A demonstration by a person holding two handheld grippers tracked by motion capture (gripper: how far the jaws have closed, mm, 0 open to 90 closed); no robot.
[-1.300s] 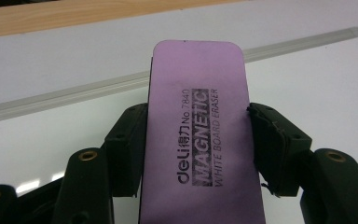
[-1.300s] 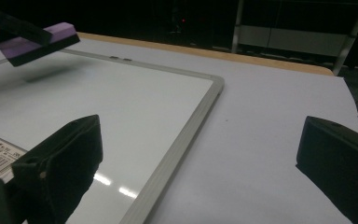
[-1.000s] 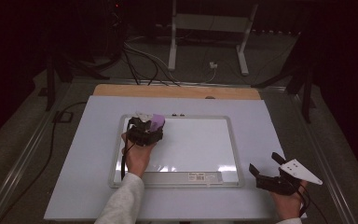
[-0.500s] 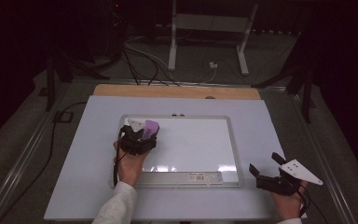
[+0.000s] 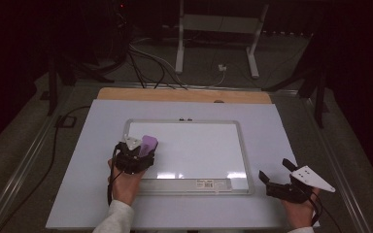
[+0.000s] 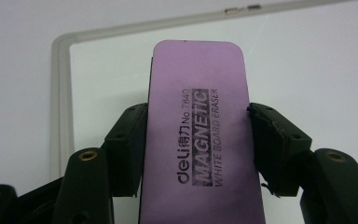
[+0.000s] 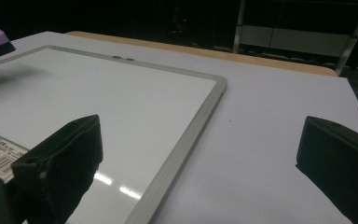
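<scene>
The dark room falls away behind a pale table (image 5: 77,194) with a whiteboard (image 5: 199,145) lying flat in its middle. At the left, your left gripper (image 5: 135,156) has its jaws clamped on the long sides of a purple eraser (image 6: 198,135), which sits over the near left part of the board, just inside the frame (image 6: 60,93). The pads hold only the eraser's rear half, so if you press down hard or drag fast the block could twist or slide out of the grip. Run too far left or near and its edge may catch the raised frame and shove the whole board, since nothing pins it. At the right, your right gripper (image 5: 285,180) rests near the board's near right corner with its jaws spread and empty; it is not steadying the board, so a snag would go unchecked.
</scene>
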